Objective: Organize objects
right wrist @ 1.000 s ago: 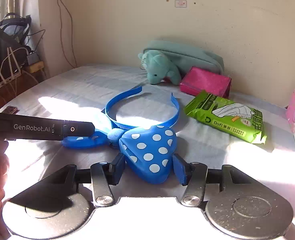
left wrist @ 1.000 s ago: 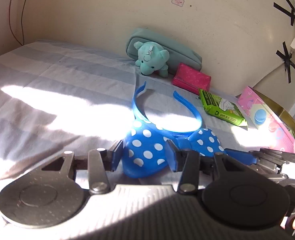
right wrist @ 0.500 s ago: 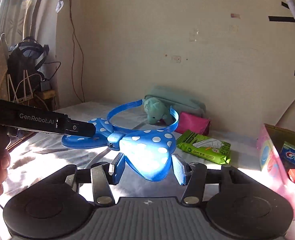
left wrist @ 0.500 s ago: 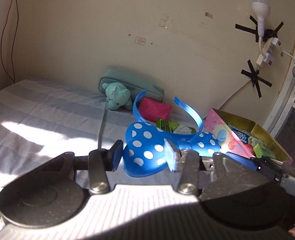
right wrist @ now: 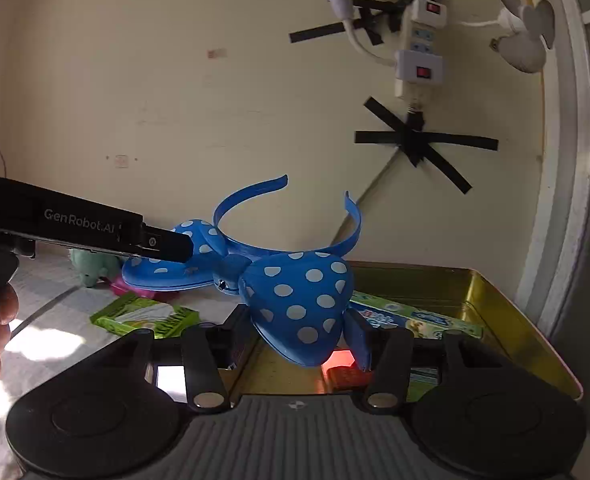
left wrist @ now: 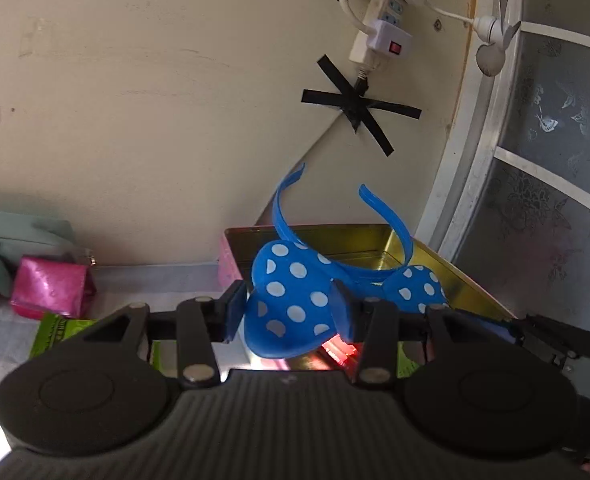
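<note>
While held above one gold tin point(right wrist: 507, 300), one polka-dot headband point(right wrist: 301, 300): left gripper point(left wrist: 287, 310), right gripper point(right wrist: 299, 340) each grasping one bow lobe.

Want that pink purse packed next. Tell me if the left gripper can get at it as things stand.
Probably not. The left gripper is shut on the polka-dot bow headband, shared with the right gripper, over the gold tin. The pink purse lies apart, unobstructed.

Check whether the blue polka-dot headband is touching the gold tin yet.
Apart. In the right wrist view the headband, clamped in the right hand-held gripper, hangs above the gold tin; the tin's floor and a red item show beneath the bow.
</note>
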Demonstrator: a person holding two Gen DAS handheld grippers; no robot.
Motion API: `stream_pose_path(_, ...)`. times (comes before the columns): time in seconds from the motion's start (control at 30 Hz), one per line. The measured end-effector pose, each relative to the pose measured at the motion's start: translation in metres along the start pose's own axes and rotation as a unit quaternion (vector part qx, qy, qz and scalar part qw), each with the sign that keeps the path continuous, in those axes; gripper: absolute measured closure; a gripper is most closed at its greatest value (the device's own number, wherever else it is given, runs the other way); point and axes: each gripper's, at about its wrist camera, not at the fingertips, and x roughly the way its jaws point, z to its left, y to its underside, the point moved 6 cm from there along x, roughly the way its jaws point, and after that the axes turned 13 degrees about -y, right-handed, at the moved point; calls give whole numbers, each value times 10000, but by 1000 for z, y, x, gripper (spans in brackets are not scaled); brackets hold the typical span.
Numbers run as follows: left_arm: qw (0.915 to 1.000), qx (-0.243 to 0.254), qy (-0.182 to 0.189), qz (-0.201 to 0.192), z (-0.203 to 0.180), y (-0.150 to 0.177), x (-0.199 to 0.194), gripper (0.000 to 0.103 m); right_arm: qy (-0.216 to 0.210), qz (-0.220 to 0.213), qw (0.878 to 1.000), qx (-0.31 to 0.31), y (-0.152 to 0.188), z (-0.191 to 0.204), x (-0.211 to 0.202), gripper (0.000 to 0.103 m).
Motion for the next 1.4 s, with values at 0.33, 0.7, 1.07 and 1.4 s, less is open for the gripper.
stream_pose_path(0.33,9982,330,-216,441,-32,17,67,54,457,534,9959,574,14,-67,44,51)
stream_pose_path(0.7,9949,752,-593,300,-21,35,10,53,329,32,9932,1113,5,-54,13,48)
stream_pose_path(1.07,9927,739,-853,417,2,57,-39,51,241,80,9921,1225,11,-6,-13,48)
stream_pose_path(1.4,9896,658,-1139,586,37,90,-62,49,144,96,9910,1329,24,35,-39,48)
